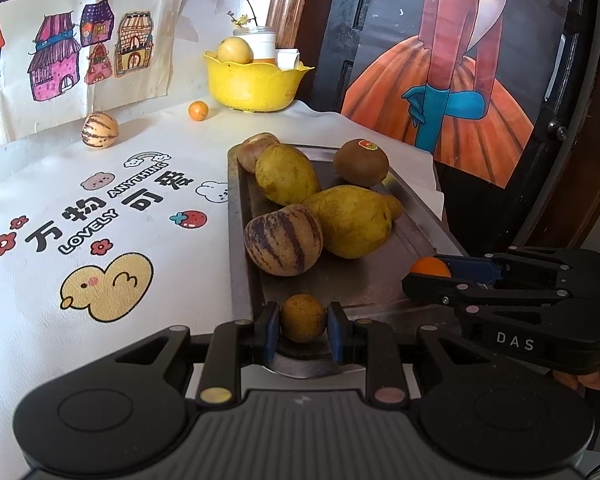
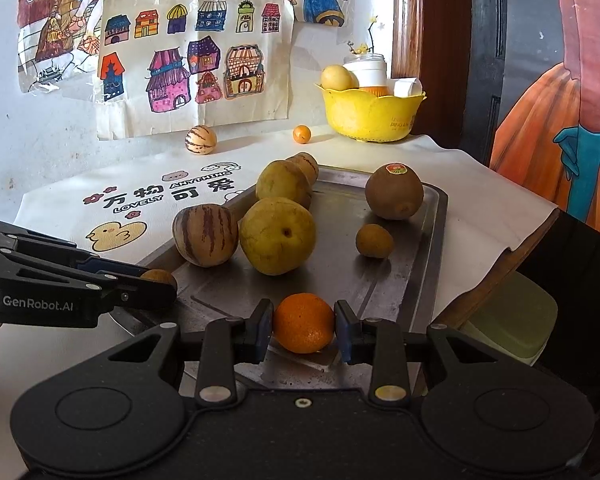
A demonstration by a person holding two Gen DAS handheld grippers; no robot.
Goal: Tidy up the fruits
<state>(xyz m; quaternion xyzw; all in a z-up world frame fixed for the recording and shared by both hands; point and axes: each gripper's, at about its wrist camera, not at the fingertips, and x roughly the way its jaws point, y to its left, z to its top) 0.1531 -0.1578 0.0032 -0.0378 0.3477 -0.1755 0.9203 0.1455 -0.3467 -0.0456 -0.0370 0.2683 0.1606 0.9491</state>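
1. The left tongs (image 1: 303, 326) are clenched on a small brownish-yellow fruit (image 1: 303, 319) at the near end of the metal tray (image 1: 416, 236); both blue pads press its sides.
2. The right tongs (image 2: 303, 330) are clenched on a small orange (image 2: 304, 323), also at the tray's near edge, to the right of the left pair.
3. Both fruits look low, at or just above the tray floor, so the step in hand seems to be carrying them off to be sorted. Whether they touch the tray cannot be told.
4. The likely goal is the yellow bowl (image 2: 374, 118) at the far end of the worktop (image 2: 52, 152), which already holds a pale round fruit (image 2: 336, 77) and some containers. That is a judgement, not a certainty.
5. Lift each fruit straight up first. The striped melon (image 1: 283, 240) and the large yellow-green fruit (image 1: 350, 220) sit just ahead and would roll if nudged.
6. Hold the grip even; round, smooth skins can squirt out from flat pads if the tongs tilt or ease.
7. Move the two hands one after the other near the bowl, since its mouth is crowded.
8. Still loose: a kiwi (image 2: 395, 191) and a small brown fruit (image 2: 374, 241) on the tray, another small orange (image 2: 301, 134) and a striped fruit (image 2: 201, 139) on the cloth.
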